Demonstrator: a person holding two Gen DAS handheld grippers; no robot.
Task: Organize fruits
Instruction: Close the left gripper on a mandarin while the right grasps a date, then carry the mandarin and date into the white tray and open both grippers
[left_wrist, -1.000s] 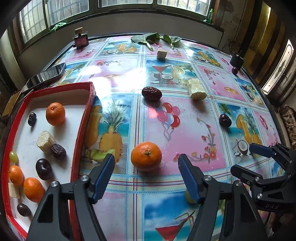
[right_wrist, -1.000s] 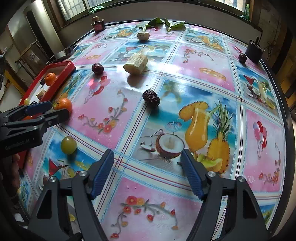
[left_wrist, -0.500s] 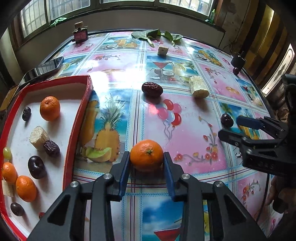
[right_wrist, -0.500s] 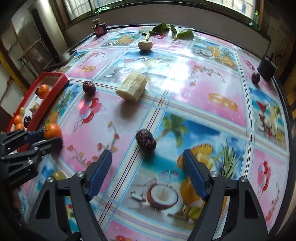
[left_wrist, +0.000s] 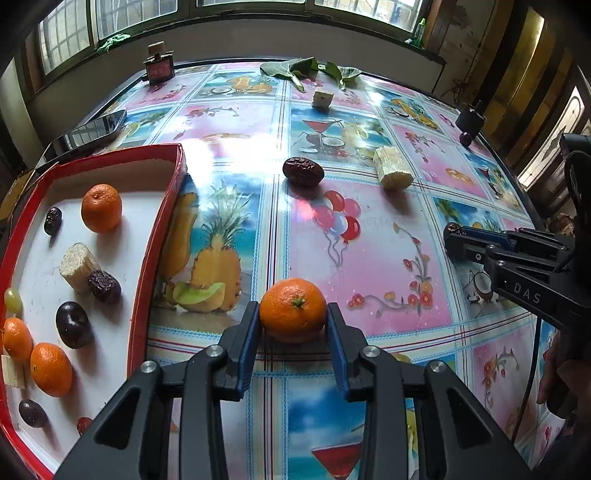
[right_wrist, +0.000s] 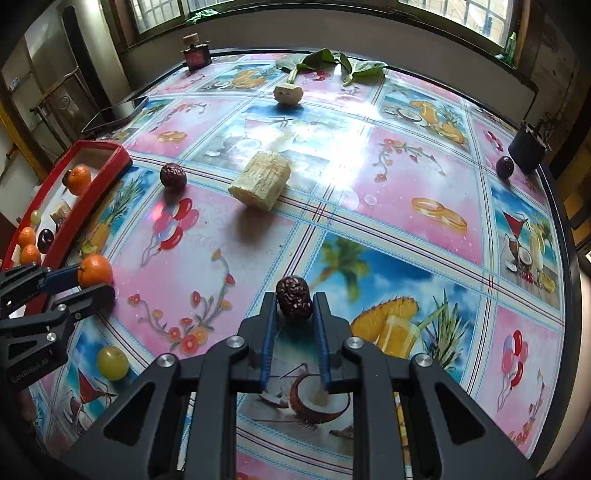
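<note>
My left gripper (left_wrist: 291, 325) pinches the orange (left_wrist: 293, 309) low in the middle of the frame, both jaws pressed on its sides so I can carry it to the red tray (left_wrist: 162, 221) on the left. My right gripper (right_wrist: 294, 308) pinches a wrinkled date (right_wrist: 294, 297). Both fruits seem to sit on the bench (right_wrist: 369, 192) still, though I can't be sure.

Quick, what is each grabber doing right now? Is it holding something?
Left gripper: shut on the round orange tangerine, on the table.
Right gripper: shut on the wrinkled dark red date, on the table.
</note>
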